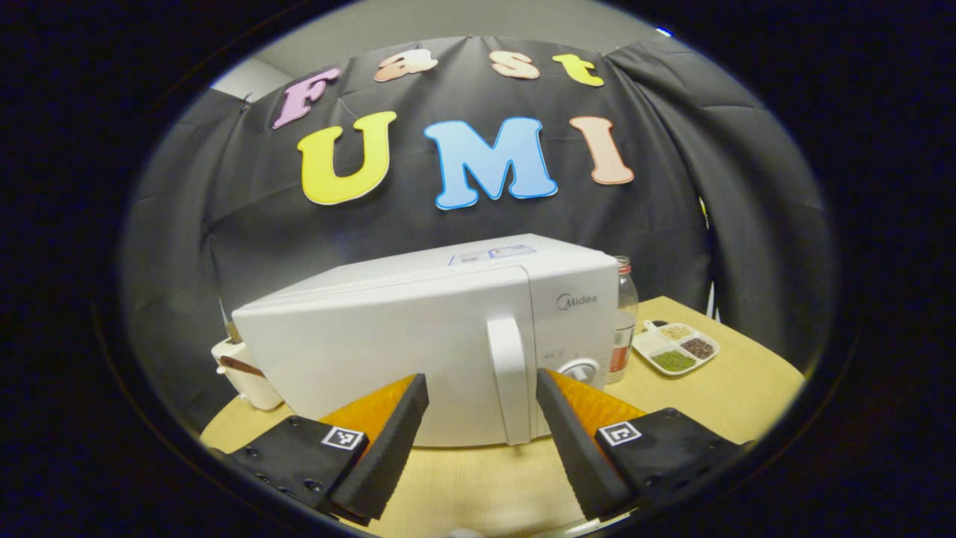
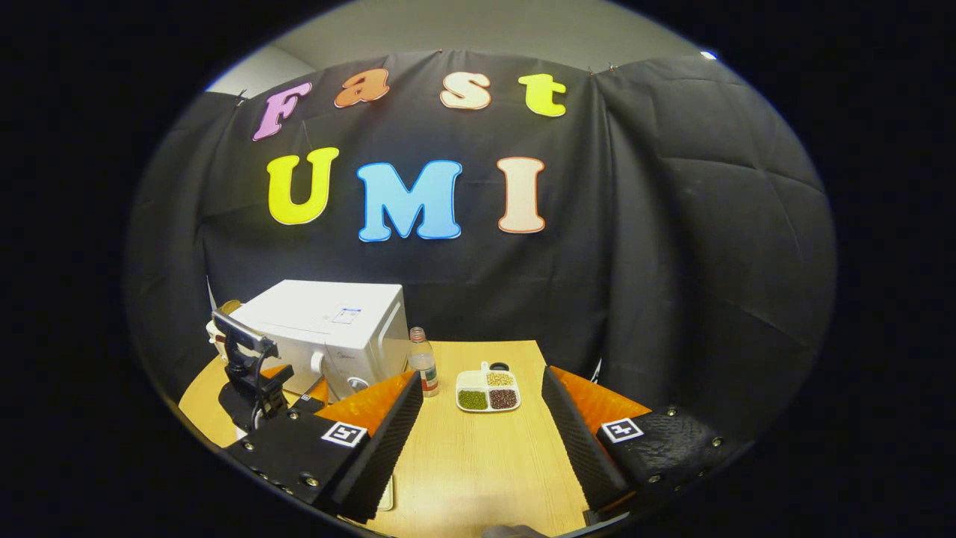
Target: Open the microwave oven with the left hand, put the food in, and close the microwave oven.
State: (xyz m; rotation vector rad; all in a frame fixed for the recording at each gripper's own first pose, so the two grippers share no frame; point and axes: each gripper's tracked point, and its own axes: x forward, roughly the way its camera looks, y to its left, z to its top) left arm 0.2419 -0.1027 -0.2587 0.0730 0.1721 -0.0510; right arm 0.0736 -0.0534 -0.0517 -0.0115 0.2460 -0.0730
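The white microwave (image 1: pixel 388 336) stands on the wooden table with its door closed. Its upright handle (image 1: pixel 508 373) shows between the fingertips of my left gripper (image 1: pixel 482 381), which is open and just in front of the door, gripping nothing. The food, a white divided dish (image 1: pixel 676 347) of beans and grains, lies to the right of the microwave. In the right gripper view the dish (image 2: pixel 489 390) lies ahead on the table, beyond my right gripper (image 2: pixel 482 381), which is open and empty above the tabletop. The left gripper (image 2: pixel 295 385) hangs at the microwave (image 2: pixel 328 329) front.
A small clear bottle (image 1: pixel 624 314) with a red label stands between the microwave and the dish, also in the right gripper view (image 2: pixel 423 370). A white appliance (image 1: pixel 246 373) sits left of the microwave. The round table (image 2: pixel 485 463) ends close behind the dish at the black cloth.
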